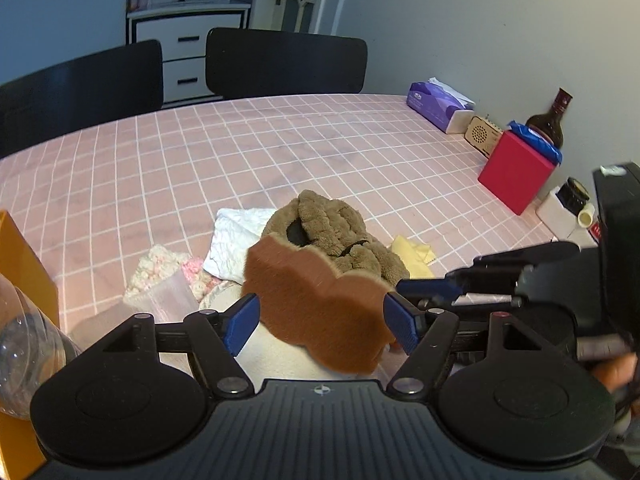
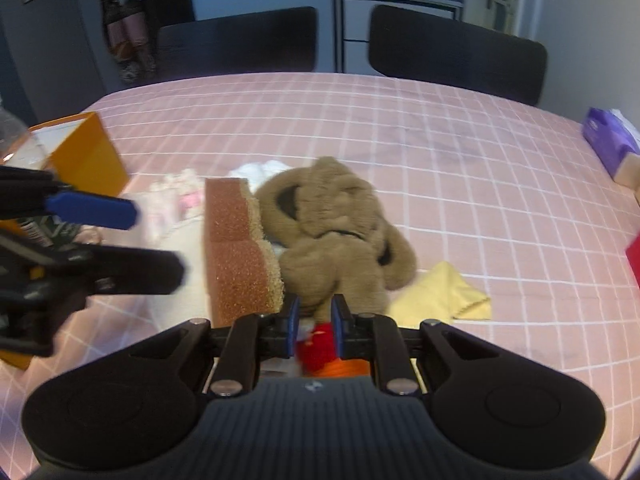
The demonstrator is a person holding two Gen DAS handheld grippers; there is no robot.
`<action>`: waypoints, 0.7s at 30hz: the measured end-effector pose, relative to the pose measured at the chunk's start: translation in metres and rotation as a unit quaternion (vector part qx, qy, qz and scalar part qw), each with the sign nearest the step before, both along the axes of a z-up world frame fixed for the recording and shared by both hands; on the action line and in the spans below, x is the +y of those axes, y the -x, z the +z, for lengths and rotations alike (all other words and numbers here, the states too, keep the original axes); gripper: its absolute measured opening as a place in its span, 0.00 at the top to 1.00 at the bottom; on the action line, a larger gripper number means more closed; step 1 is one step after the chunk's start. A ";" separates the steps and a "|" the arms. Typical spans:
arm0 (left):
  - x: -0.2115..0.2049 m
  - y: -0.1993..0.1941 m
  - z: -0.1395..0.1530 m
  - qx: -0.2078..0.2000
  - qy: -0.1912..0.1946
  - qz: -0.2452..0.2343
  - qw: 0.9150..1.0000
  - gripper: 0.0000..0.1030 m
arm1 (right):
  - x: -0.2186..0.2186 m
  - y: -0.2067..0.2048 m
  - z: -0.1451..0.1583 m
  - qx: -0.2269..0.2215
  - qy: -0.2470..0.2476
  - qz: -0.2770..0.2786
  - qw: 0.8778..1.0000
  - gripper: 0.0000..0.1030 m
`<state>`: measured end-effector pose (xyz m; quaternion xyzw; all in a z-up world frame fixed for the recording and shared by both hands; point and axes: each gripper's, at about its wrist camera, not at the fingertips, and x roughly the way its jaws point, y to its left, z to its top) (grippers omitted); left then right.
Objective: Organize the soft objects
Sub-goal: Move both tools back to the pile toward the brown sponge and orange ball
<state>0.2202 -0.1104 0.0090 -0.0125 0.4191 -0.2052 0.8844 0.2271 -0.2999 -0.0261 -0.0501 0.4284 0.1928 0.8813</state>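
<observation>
**A:** Whereabouts of the sponge (image 2: 240, 248)?

**B:** Just left of the plush toy (image 2: 332, 232), seemingly touching its flank. Up on one long edge over the near part of the worktop (image 2: 440, 140). Prop unclear.

**A:** Long axis?

**B:** Running near to far alongside the plush toy in the right wrist view. Rust scouring face turned away from the toy, tan foam layer toward it, wavy edge uppermost.

**A:** Handling?

**B:** Probably light and squashy, and rough on the scouring side, so unlikely to slip. Best pinched across the two broad faces near the middle. Not to be squeezed hard: apt to fold.

**A:** Left tongs (image 1: 320, 320)?

**B:** Spread wide, gripping nothing. From the right wrist, seen off on the sponge's far side from the plush toy, pads clear of it.

**A:** Right tongs (image 2: 314, 320)?

**B:** Narrow, clamped on a red soft thing (image 2: 320, 342) just in front of the plush toy.

**A:** Anything else around the toy?

**B:** Yellow cloth (image 2: 444, 296) to its right, white cloth (image 1: 236, 240) behind, pink-and-white knit piece (image 1: 168, 268) beyond the sponge.
</observation>
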 end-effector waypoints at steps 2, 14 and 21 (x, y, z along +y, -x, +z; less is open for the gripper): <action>-0.001 -0.001 -0.001 0.011 0.003 0.002 1.000 0.19 | 0.006 0.003 0.001 0.006 -0.012 0.012 1.000 0.83; -0.001 -0.004 -0.030 0.062 -0.024 0.045 0.997 0.19 | 0.016 0.011 -0.011 0.016 0.017 0.027 0.999 0.81; 0.005 -0.001 -0.040 0.049 -0.017 0.067 0.996 0.48 | 0.007 0.011 -0.011 0.018 0.019 0.017 1.000 0.75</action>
